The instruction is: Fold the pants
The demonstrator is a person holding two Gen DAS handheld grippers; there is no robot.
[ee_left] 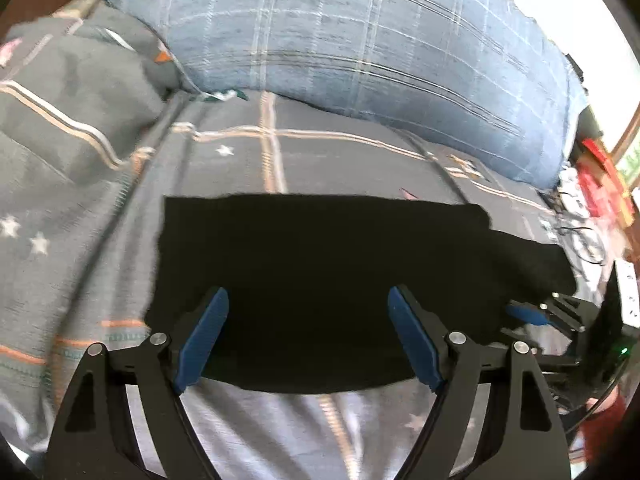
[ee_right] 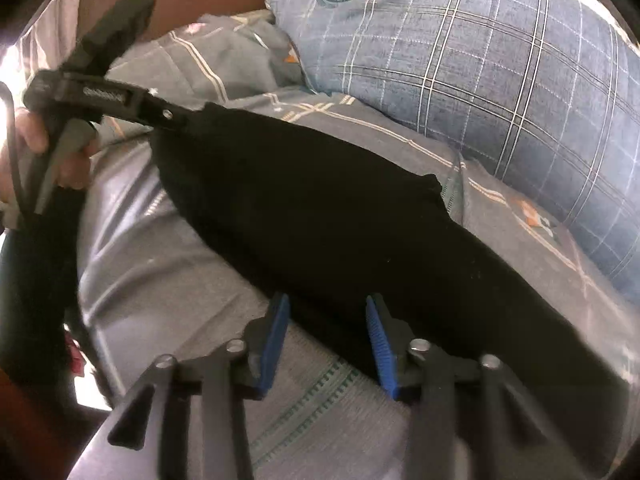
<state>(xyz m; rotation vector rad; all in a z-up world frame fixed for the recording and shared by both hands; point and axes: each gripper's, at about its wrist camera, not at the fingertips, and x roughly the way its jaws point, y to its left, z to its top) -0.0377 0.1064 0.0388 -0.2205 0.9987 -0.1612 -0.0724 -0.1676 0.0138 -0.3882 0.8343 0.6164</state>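
1. Our left gripper (ee_left: 308, 312) is spread wide over the near part of the black pants (ee_left: 320, 264), pinching nothing.
2. Our right gripper (ee_right: 326, 320) is parted more narrowly at the pants' near edge, also empty.
3. The pants lie flat, partly folded it seems, on the grey bedsheet (ee_left: 280, 148), just in front of the blue plaid pillow (ee_left: 360, 48).
4. To fold well, we'd judge each gripper should pinch the near edge through all layers, then lift evenly.

- Bed (ee_left: 312, 152), covered by a grey star-print sheet, fills the frame.
- Black pants (ee_left: 320, 280) lie at centre.
- Blue plaid pillow (ee_left: 360, 40) lies along the top.
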